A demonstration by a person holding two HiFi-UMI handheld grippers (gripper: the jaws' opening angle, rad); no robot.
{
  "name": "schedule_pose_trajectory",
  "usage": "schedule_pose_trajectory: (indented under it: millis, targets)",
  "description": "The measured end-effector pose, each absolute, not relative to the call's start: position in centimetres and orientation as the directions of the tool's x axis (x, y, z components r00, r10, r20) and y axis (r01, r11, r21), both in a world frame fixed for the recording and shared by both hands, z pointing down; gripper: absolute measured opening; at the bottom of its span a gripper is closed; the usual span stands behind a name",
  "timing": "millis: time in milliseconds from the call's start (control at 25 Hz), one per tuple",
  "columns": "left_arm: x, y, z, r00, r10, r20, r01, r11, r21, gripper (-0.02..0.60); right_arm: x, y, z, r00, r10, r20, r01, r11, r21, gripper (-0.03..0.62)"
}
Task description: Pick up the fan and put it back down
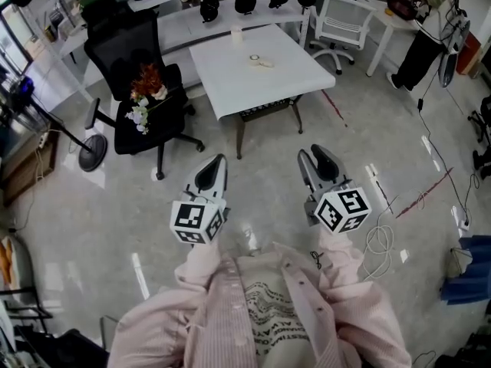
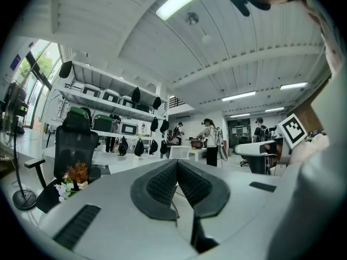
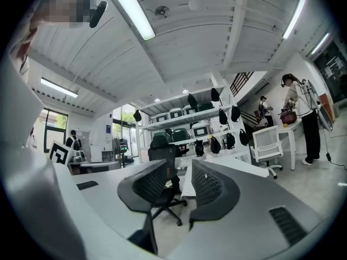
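Fan (image 1: 90, 150): stands upright on the floor, ahead and to the left, beside the chair (image 1: 142, 90).
Axis: pole vertical.
Nearer: left gripper (image 1: 219, 159), well apart from the fan.
Left fingers: pressed together, nothing between.
Right gripper (image 1: 314, 153): fingers spread, empty.
Next, likely: walk left, open the left jaws across the pole.

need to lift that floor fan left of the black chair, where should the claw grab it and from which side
Take the fan by its thin upright pole, above the round base. The pole looks slim enough for the claw; the base lies flat on the floor. Come in level across the open floor, as the black chair stands close on its right.
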State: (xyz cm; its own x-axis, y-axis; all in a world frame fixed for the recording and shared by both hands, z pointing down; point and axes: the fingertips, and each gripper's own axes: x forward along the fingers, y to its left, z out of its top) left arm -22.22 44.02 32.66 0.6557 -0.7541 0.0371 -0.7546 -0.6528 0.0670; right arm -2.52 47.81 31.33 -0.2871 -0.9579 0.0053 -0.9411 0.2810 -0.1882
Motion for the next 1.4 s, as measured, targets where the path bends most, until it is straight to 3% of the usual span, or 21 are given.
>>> schedule_pose_trajectory:
  millis: [440, 1400]
  targets:
    - [-21.3, 42.1, 33.9, 0.669, -0.74, 0.061, -0.742, -0.663, 0.096, 0.002, -1.2, 45.8, 32.2, -0.253, -0.967, 0.026, -0.948, 0.242, -0.205, 0.196]
    - [-13.9, 22.6, 36.5, 0.612, -0.778, 0.142, -0.791, -0.596, 0.14, 0.002, 6.0, 24.2, 35.2, -0.357, -0.928, 0.103, -0.905, 0.317, -0.283, 0.201]
